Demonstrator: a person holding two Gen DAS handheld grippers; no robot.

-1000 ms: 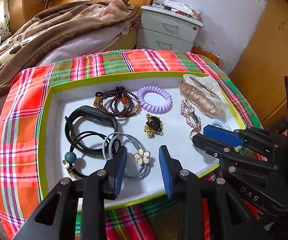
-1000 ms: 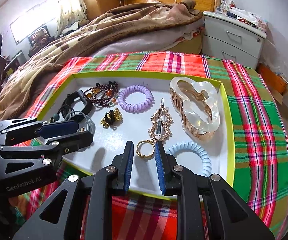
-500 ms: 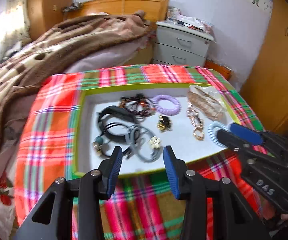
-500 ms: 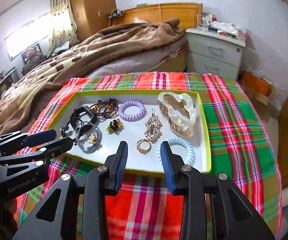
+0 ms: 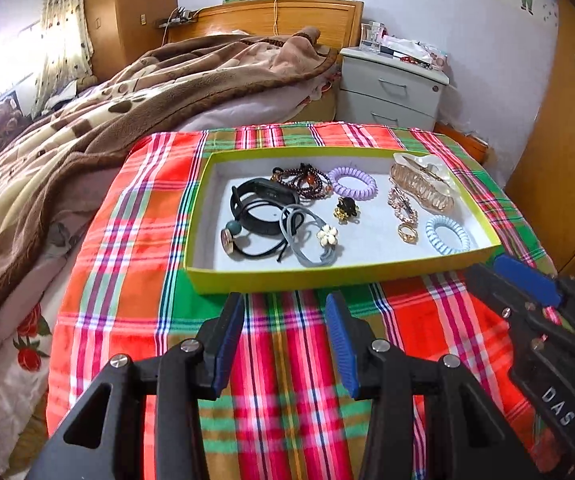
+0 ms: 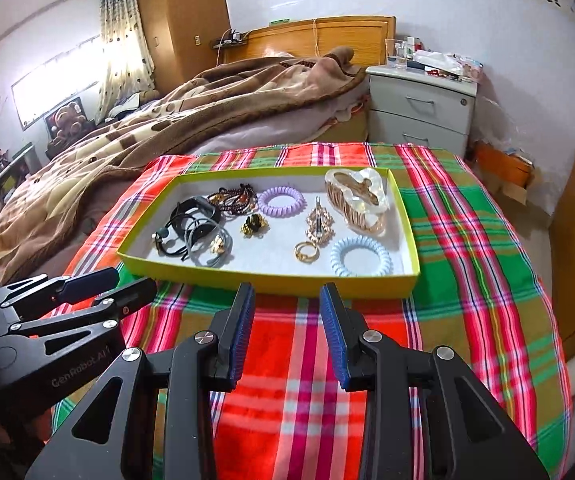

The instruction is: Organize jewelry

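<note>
A shallow tray with a yellow-green rim point(image 5: 311, 276) point(image 6: 271, 279) lies on the plaid cloth. Inside it lie a black wristband point(image 5: 265, 194), grey hair ties with a flower point(image 5: 327, 235), dark beaded bracelets point(image 5: 307, 179), a purple coil tie point(image 5: 353, 182) point(image 6: 281, 202), a large clear hair claw point(image 5: 421, 184) point(image 6: 357, 196), a gold ring point(image 5: 407, 234) point(image 6: 306, 251) and a light blue coil tie point(image 5: 446, 235) point(image 6: 360, 256). My left gripper point(image 5: 285, 316) is open and empty, short of the tray's near rim. My right gripper point(image 6: 287, 304) is open and empty too, also in front of the tray.
The tray sits on a red, green and orange plaid cloth point(image 6: 319, 360) spread over a bed. A brown blanket point(image 5: 87, 120) is heaped at the left. A grey nightstand point(image 6: 421, 110) with clutter stands behind, and wooden wardrobe doors point(image 5: 567, 160) close off the right.
Both grippers have pulled back out of the tray toward the near side and risen a little. Both sets of jaws stand wider than a second ago. The jewelry has stayed put.
</note>
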